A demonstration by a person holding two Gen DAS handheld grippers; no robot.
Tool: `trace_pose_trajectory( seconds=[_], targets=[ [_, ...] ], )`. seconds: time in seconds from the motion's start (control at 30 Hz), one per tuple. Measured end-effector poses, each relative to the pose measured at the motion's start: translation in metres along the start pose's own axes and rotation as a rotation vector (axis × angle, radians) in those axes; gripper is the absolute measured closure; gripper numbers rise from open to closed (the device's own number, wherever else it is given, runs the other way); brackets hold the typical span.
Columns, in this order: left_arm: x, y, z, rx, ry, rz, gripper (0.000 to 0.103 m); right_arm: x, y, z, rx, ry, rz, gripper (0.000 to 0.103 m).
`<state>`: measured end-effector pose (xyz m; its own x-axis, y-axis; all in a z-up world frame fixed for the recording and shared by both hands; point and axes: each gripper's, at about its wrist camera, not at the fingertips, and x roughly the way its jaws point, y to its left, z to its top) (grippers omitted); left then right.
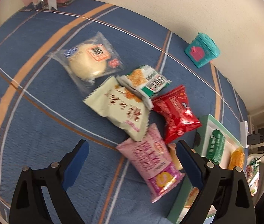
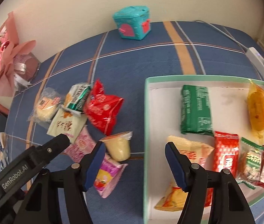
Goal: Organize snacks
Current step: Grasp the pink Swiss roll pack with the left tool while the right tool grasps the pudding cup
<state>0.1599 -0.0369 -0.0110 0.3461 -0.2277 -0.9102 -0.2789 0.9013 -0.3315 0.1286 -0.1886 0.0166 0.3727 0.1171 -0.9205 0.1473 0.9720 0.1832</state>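
Loose snacks lie on the blue plaid cloth point(image 1: 38, 112): a bun in a clear wrapper point(image 1: 87, 61), a green-white packet point(image 1: 147, 80), a cream packet point(image 1: 120, 108), a red packet point(image 1: 176, 112) and a pink packet point(image 1: 150, 160). A pudding cup point(image 2: 119, 145) sits beside the pink packet point(image 2: 105, 175). A white tray with a green rim point(image 2: 147, 112) holds several snacks, among them a green bar point(image 2: 195, 110) and an orange cake point(image 2: 259, 112). My left gripper point(image 1: 132, 160) is open over the pink packet. My right gripper point(image 2: 133, 160) is open and empty above the tray's left edge.
A teal gift box point(image 2: 133, 24) stands by the wall at the back. A pink flower bouquet point(image 2: 4, 56) lies at the far left. A white power strip point(image 2: 261, 63) and cable lie at the right edge. The left gripper's arm point(image 2: 29, 164) reaches in at lower left.
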Motion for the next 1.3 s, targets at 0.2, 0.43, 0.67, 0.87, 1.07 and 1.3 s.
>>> trace_pose_trajectory(
  seconds=[0.2,0.43,0.67,0.87,1.07,1.3],
  targets=[
    [0.011,-0.014,-0.003,0.025,0.022,0.023,0.009,-0.006,-0.017,0.003,0.026,-0.018,-0.057,0.034],
    [0.023,-0.029,-0.011,0.063,0.055,0.041,0.016,-0.016,-0.031,0.005,0.075,-0.044,-0.045,0.034],
    [0.033,-0.041,-0.020,0.096,0.098,0.064,0.032,-0.014,-0.025,0.005,0.069,-0.040,-0.012,0.037],
    [0.026,-0.019,-0.026,0.067,0.103,0.074,0.035,-0.012,-0.017,0.004,0.047,-0.046,0.035,0.041],
    [0.014,0.016,-0.022,-0.018,0.108,0.082,0.035,-0.001,0.002,0.003,0.001,-0.025,0.077,0.043],
    [0.007,0.033,-0.020,-0.046,0.097,0.102,0.036,0.016,0.025,-0.003,-0.052,0.006,0.100,0.046]
  ],
)
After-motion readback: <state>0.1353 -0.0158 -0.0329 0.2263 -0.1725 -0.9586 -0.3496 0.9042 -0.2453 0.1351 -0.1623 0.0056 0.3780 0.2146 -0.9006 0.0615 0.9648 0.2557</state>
